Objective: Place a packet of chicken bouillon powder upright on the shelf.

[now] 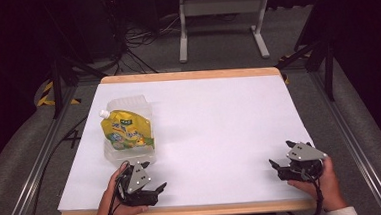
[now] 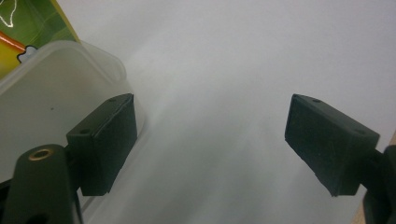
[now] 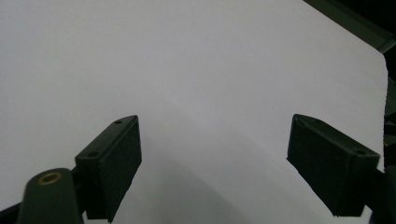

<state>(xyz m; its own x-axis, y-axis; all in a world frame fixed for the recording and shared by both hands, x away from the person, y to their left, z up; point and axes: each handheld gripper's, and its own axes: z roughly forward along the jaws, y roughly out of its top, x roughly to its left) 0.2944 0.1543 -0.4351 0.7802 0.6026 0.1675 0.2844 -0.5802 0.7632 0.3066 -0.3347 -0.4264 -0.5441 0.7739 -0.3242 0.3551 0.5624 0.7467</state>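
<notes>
A yellow spouted pouch (image 1: pixel 125 130) lies in a clear plastic tub (image 1: pixel 143 104) at the left of the white table sheet (image 1: pixel 214 121). My left gripper (image 1: pixel 155 175) rests near the front edge, just in front of the tub, jaws wide apart with nothing between them. In the left gripper view the tub (image 2: pixel 51 88) and a corner of the pouch (image 2: pixel 28 28) sit beside the left jaw, and the gripper (image 2: pixel 210 144) faces bare sheet. My right gripper (image 1: pixel 281 154) rests at the front right, open and empty; in its own view the gripper (image 3: pixel 212 163) looks over plain white sheet.
The table's wooden edge (image 1: pixel 185 211) runs along the front. A white metal frame (image 1: pixel 221 20) and cables (image 1: pixel 139 38) stand on the floor beyond the table. Metal rails (image 1: pixel 353 137) flank both sides. A dark edge (image 3: pixel 355 23) shows past the sheet's corner.
</notes>
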